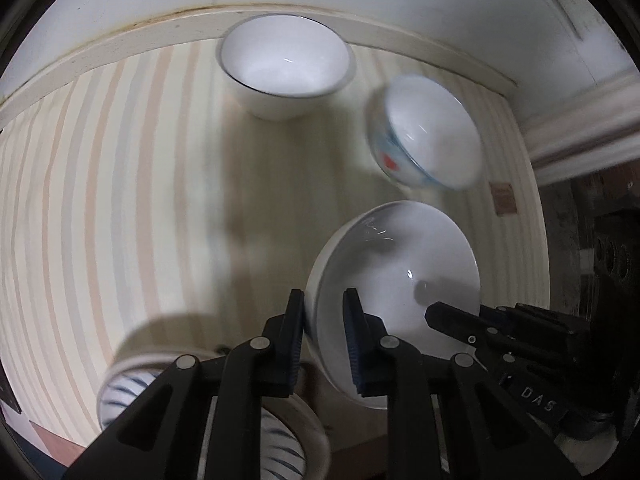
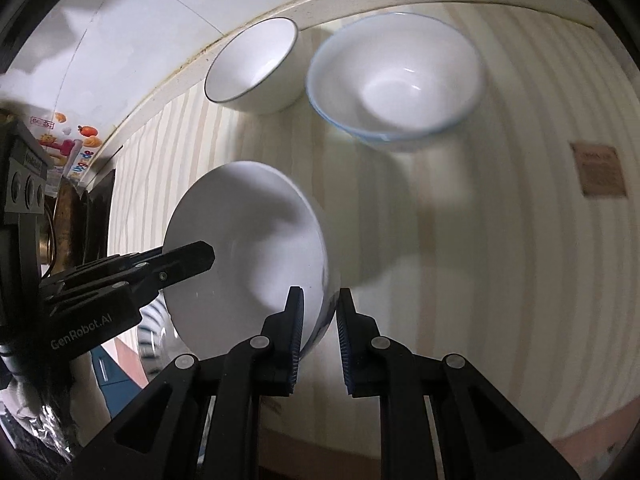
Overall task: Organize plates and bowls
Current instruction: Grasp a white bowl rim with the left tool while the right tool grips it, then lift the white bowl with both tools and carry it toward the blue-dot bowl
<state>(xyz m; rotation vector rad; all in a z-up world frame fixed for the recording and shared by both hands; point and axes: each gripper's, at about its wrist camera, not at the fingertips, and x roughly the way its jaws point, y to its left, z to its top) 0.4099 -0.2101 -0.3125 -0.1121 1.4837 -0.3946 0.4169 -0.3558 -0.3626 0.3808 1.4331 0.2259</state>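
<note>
Two grippers clamp the same plain white bowl [image 1: 394,280] from opposite sides of its rim. In the left wrist view the left gripper [image 1: 324,308] sits at lower centre, its pads pinching the bowl's near wall, while the right gripper [image 1: 452,316] reaches in from the lower right. In the right wrist view the right gripper [image 2: 319,308] grips the bowl's edge at lower centre. On the striped tablecloth [image 1: 100,180], a dark-rimmed white bowl [image 1: 284,68] stands at upper centre, a blue-patterned bowl [image 1: 428,132] right of it, and a blue-striped bowl [image 1: 128,392] at lower left.
</note>
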